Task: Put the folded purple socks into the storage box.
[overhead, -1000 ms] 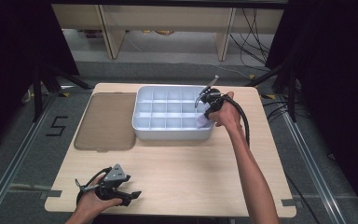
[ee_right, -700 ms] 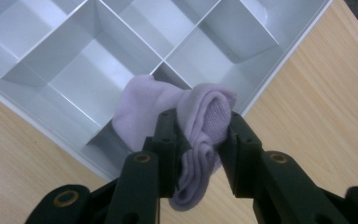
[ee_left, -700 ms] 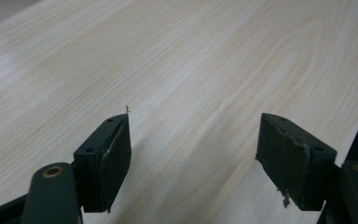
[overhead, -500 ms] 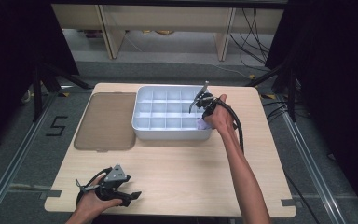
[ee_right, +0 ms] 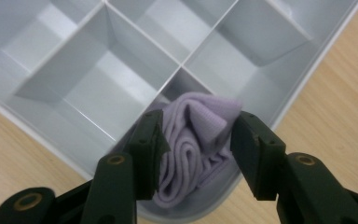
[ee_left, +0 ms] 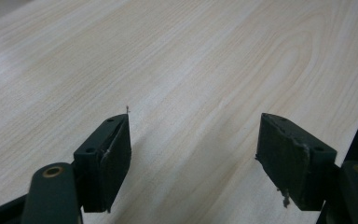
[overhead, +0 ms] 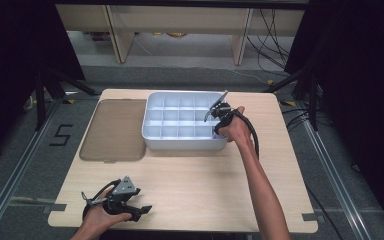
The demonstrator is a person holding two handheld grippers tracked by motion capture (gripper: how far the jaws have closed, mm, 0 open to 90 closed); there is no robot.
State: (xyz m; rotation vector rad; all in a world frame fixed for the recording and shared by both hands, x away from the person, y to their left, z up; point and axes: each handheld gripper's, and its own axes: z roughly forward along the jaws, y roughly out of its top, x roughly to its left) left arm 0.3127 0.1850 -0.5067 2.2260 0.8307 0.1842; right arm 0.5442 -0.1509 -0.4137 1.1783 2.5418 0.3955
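Observation:
A rolled lilac cloth [ee_right: 196, 140] lies in the near right corner compartment of the white divided tray [overhead: 180, 145]. My right gripper [ee_right: 199, 119] points down into that compartment with the cloth between its jaws. Those jaws have just been opening, and the right pad stands just off the cloth. In the high view the right gripper [overhead: 216, 126] sits at the tray's right end, under the person's hand. My left gripper [overhead: 142, 212] rests at the table's near left edge. Its jaws stand open [ee_left: 195, 119] over bare wood with nothing between them.
A flat brown lid [overhead: 114, 130] lies on the table to the left of the tray. The tray's other compartments look empty. The light wooden table [overhead: 190, 190] is bare between the tray and the near edge. A black cable trails along the right forearm.
My right gripper has sunk into the tray's corner compartment with the cloth, and its jaws now stand wider. The left gripper has stayed where it was.

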